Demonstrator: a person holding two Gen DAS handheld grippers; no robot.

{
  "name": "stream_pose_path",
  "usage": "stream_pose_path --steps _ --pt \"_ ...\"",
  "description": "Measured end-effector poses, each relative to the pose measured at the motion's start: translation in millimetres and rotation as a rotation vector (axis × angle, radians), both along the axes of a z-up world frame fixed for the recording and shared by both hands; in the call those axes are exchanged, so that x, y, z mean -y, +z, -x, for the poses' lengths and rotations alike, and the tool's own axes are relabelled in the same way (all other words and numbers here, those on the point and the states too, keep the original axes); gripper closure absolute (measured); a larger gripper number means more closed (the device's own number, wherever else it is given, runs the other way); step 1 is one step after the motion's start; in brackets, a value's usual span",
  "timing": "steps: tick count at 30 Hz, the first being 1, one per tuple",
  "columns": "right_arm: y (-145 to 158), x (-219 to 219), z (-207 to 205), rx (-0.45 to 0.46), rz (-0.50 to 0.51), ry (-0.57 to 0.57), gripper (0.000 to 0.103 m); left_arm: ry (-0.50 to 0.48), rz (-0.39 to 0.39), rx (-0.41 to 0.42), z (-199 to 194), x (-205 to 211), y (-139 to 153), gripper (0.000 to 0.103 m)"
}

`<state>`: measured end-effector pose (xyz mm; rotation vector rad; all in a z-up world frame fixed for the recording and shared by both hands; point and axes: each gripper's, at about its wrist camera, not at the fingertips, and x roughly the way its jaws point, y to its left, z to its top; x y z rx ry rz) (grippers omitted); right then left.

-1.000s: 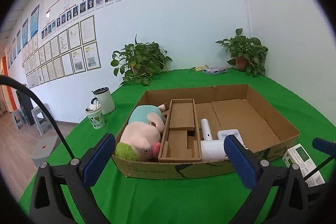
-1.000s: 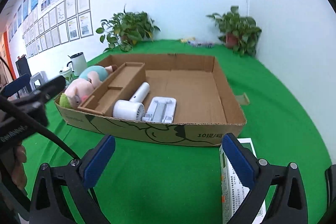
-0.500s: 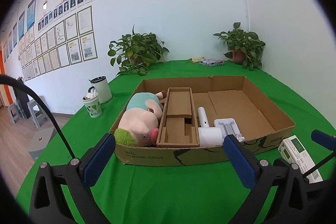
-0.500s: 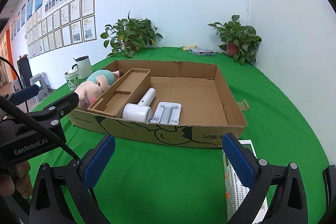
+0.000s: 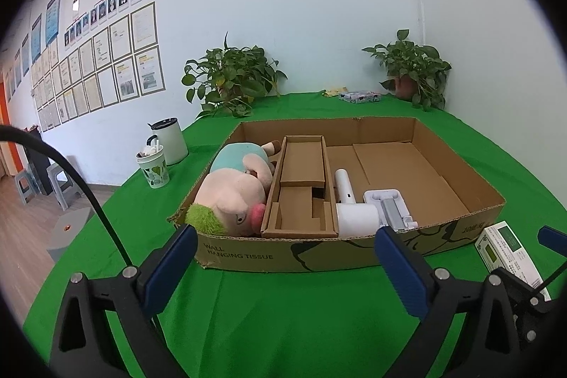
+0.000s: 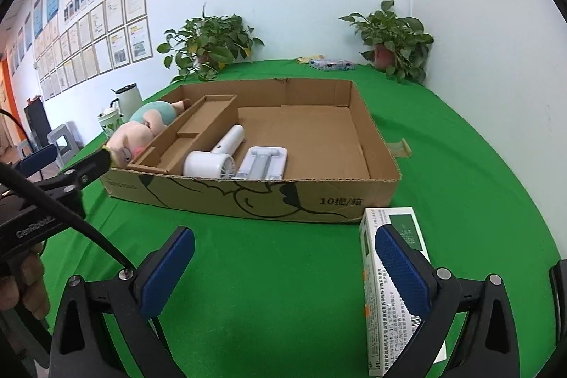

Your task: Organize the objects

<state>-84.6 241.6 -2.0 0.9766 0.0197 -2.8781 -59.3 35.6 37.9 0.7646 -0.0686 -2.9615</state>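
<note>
Green cloth [image 5: 283, 314] covers the table beneath white walls [image 5: 319, 23].

The cardboard tray [image 6: 269, 201] front wall hides the lower part of the white hair dryer [image 6: 212, 162] and the white folding stand [image 6: 264, 163] behind it. The plush pig [image 6: 136, 133] is half covered by the cardboard insert [image 6: 184, 137] beside it. In front of the tray, the green-and-white carton [image 6: 397, 289] is partly blocked by the right gripper [image 6: 283, 266] finger, and its small print is too tiny to read.
</note>
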Motion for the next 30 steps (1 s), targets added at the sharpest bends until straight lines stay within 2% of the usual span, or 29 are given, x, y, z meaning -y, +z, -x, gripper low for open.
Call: stream_pose_path --steps 4,5,6,7,8,9,11,12,13,14,15,19,23,24,26,27,28,30 --pt "9.7 15.2 -8.8 -0.066 -0.02 0.049 0.0 -0.001 -0.007 -0.005 -1.0 4.5 2.0 0.016" --pt "11.7 17.4 -9.8 -0.078 -0.012 0.059 0.0 -0.005 -0.007 -0.002 -1.6 5.8 2.1 0.026" --pt "13.1 18.5 -10.9 -0.088 -0.004 0.064 0.0 -0.011 -0.011 0.001 -2.6 7.2 1.8 0.043" --pt "14.2 19.0 -11.3 -0.094 0.001 0.066 0.0 -0.021 -0.018 0.004 -3.5 8.8 1.6 0.055" --pt "14.2 18.4 -11.8 -0.096 0.002 0.067 0.0 -0.03 -0.025 0.011 -3.9 10.2 1.0 0.073" --pt "12.6 15.8 -11.6 -0.09 -0.003 0.063 0.0 -0.034 -0.03 0.02 -4.1 10.8 -0.2 0.075" --pt "7.0 6.9 -12.2 -0.067 -0.02 0.04 0.0 -0.048 -0.043 0.022 -6.5 10.1 -2.8 0.075" --pt "2.1 -0.9 -13.3 -0.049 -0.034 0.018 0.0 -0.058 -0.054 0.024 -7.6 8.4 -5.1 0.065" --pt "-4.1 -11.2 -14.6 -0.025 -0.049 -0.014 0.0 -0.065 -0.062 0.034 -7.5 6.8 -7.2 0.051" --pt "-9.6 -21.2 -15.6 0.001 -0.064 -0.045 0.0 -0.084 -0.08 0.052 -6.1 4.7 -10.9 0.018" --pt "-16.2 -31.5 -16.8 0.028 -0.086 -0.083 0.0 -0.099 -0.098 0.061 -5.6 3.3 -13.8 0.01" --pt "-46.7 -61.4 -18.5 0.158 -0.184 -0.173 0.0 -0.185 -0.137 0.158 1.6 -8.4 -31.3 0.01" --pt "-69.7 -77.0 -16.4 0.262 -0.098 -0.192 0.001 -0.224 -0.141 0.219 3.1 -14.0 -44.3 0.01" --pt "-71.9 -77.5 -15.6 0.272 -0.068 -0.183 0.004 -0.226 -0.143 0.227 2.4 -13.9 -45.7 0.01" --pt "-75.3 -73.4 -13.1 0.283 -0.053 -0.172 0.021 -0.221 -0.147 0.237 1.8 -11.6 -47.6 0.01" --pt "-77.4 -68.5 -12.1 0.291 -0.069 -0.168 0.038 -0.216 -0.151 0.242 1.5 -9.5 -48.5 0.01" --pt "-80.0 -62.4 -9.9 0.305 -0.089 -0.157 0.042 -0.211 -0.157 0.247 1.4 -7.0 -48.6 0.01" --pt "-79.1 -51.2 -12.4 0.298 -0.088 -0.12 0.043 -0.206 -0.178 0.257 0.4 -1.6 -49.1 0.01"
